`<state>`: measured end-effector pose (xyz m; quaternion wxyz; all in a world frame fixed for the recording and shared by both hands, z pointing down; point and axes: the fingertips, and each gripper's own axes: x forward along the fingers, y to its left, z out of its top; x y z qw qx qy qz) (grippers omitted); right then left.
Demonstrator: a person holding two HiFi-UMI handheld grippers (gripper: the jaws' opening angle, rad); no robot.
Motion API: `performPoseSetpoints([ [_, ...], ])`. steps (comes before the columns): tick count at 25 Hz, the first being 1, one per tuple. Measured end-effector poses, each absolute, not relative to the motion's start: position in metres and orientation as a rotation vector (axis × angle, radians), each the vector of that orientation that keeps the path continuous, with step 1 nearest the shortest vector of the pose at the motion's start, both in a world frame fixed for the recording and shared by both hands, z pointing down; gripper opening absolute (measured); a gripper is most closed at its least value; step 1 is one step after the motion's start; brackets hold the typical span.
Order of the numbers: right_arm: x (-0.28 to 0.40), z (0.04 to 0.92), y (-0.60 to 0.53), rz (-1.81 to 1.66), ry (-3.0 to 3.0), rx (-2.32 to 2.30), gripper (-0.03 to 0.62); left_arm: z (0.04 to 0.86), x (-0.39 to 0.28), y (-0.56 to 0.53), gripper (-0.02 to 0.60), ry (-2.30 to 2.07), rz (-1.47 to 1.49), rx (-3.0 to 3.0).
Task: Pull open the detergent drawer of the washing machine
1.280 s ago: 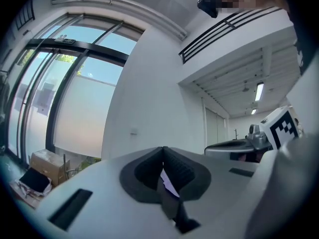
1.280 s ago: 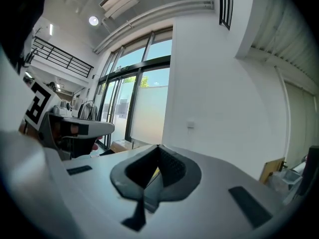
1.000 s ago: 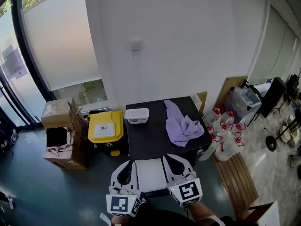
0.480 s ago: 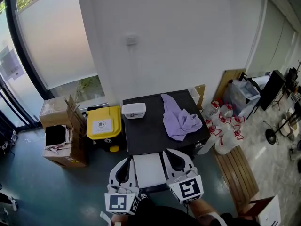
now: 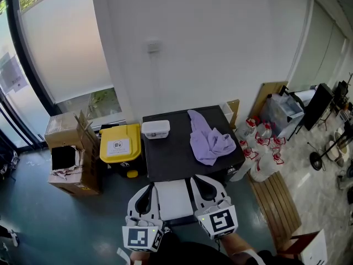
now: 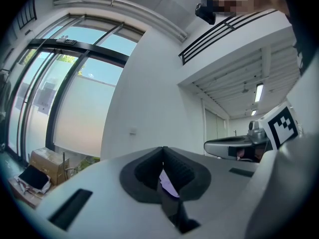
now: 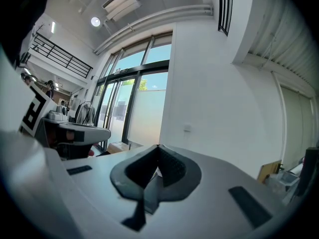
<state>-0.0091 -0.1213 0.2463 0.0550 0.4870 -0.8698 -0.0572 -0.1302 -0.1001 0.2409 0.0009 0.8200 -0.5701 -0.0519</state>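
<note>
Barely any change over the last second: just a slight nudge of the view, with the yellow bin (image 5: 121,144) left of the black-topped washing machine (image 5: 171,162) drifting a touch. Left gripper (image 5: 148,195) parked at the machine's near edge, fingers pressed together, empty. Right gripper (image 5: 205,189) beside it, fingers closed on nothing. Detergent drawer not visible from above, presumably on the machine's hidden front. No grip on it showing.

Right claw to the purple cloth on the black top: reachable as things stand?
Probably yes. The right claw sits shut by the near edge of the black top, and the purple cloth lies just beyond it with only bare surface between. It would need to open first.
</note>
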Motion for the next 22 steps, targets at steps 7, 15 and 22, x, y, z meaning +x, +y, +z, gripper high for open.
performPoseSetpoints([
  [7, -0.0118, 0.2452, -0.1206, -0.167, -2.636, 1.469, 0.008, 0.2394, -0.1343, -0.0989, 0.021, -1.794, -0.181, 2.564],
  [15, -0.0111, 0.2482, -0.118, -0.175, -2.634, 1.473, 0.008, 0.2412, -0.1389, -0.0955, 0.021, -1.803, -0.186, 2.556],
  [22, -0.0088, 0.2475, -0.1174, -0.146, -2.651, 1.5, 0.008, 0.2393, -0.1401, -0.0933, 0.021, -1.805, -0.189, 2.555],
])
